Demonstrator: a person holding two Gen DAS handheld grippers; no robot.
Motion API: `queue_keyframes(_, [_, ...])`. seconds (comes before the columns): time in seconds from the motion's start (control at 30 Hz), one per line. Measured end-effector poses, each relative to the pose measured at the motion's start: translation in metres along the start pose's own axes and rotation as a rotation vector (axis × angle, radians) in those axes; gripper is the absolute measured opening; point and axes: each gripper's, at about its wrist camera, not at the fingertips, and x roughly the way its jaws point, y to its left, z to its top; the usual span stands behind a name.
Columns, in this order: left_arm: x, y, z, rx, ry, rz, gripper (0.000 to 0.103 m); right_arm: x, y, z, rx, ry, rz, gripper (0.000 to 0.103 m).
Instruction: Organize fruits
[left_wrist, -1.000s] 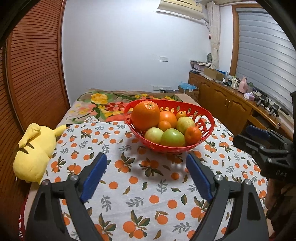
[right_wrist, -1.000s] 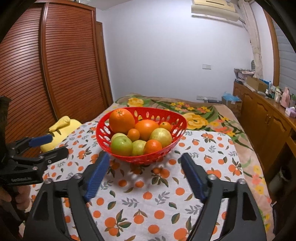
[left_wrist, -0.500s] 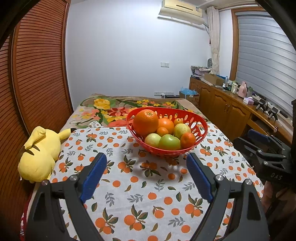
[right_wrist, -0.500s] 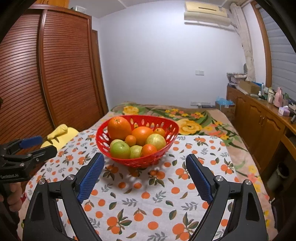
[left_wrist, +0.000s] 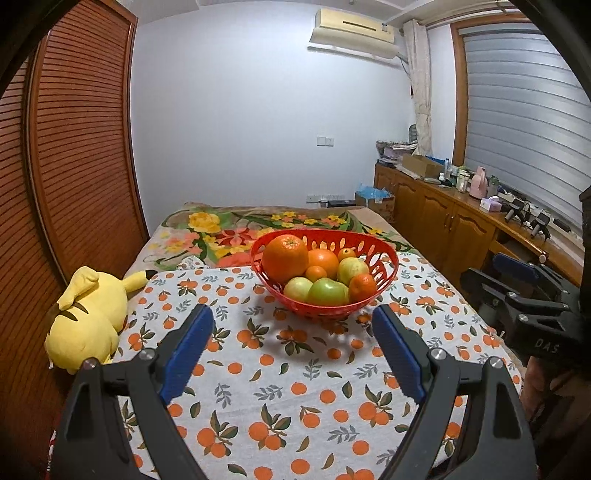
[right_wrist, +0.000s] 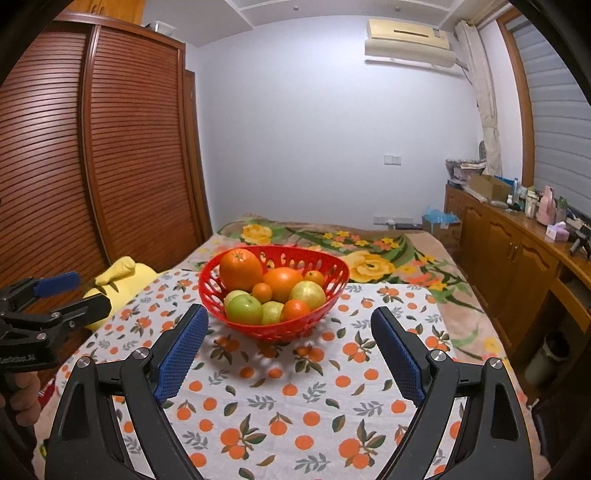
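The red perforated plastic fruit basket (left_wrist: 324, 291) lies just beyond both empty, wide-open tongs, left gripper (left_wrist: 293, 345) and right gripper (right_wrist: 290, 347), about equally near.

Both wrist views are evenly and fairly brightly lit by soft indoor light from above; no lamp is in frame. The white wall (left_wrist: 229, 122) shades to a cool blue-grey. The red fruit basket (right_wrist: 273, 328) casts a soft, diffuse shadow on the orange-print tablecloth (left_wrist: 295, 376) beneath and in front of it. The fruit carries only faint highlights, with no harsh glare. Focus is sharp across the middle of each frame, with no motion blur. Fisheye distortion bows the louvred wooden wardrobe (right_wrist: 92, 155) and the window blind (left_wrist: 517, 122) strongly at the sides, and black vignetting fills the corners.
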Motion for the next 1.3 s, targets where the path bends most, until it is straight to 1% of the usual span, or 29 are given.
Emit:
queue_keyframes(0.2, [-0.007,-0.002,0.0,0.004,-0.018,0.002,0.088,-0.009,-0.001,0.001,0.004,-0.029,-0.005,0.091])
queue_keyframes(1.3, [-0.008,0.001,-0.001,-0.004,-0.019,0.009,0.088,-0.012,-0.004,0.003,-0.001,-0.035,-0.014,0.091])
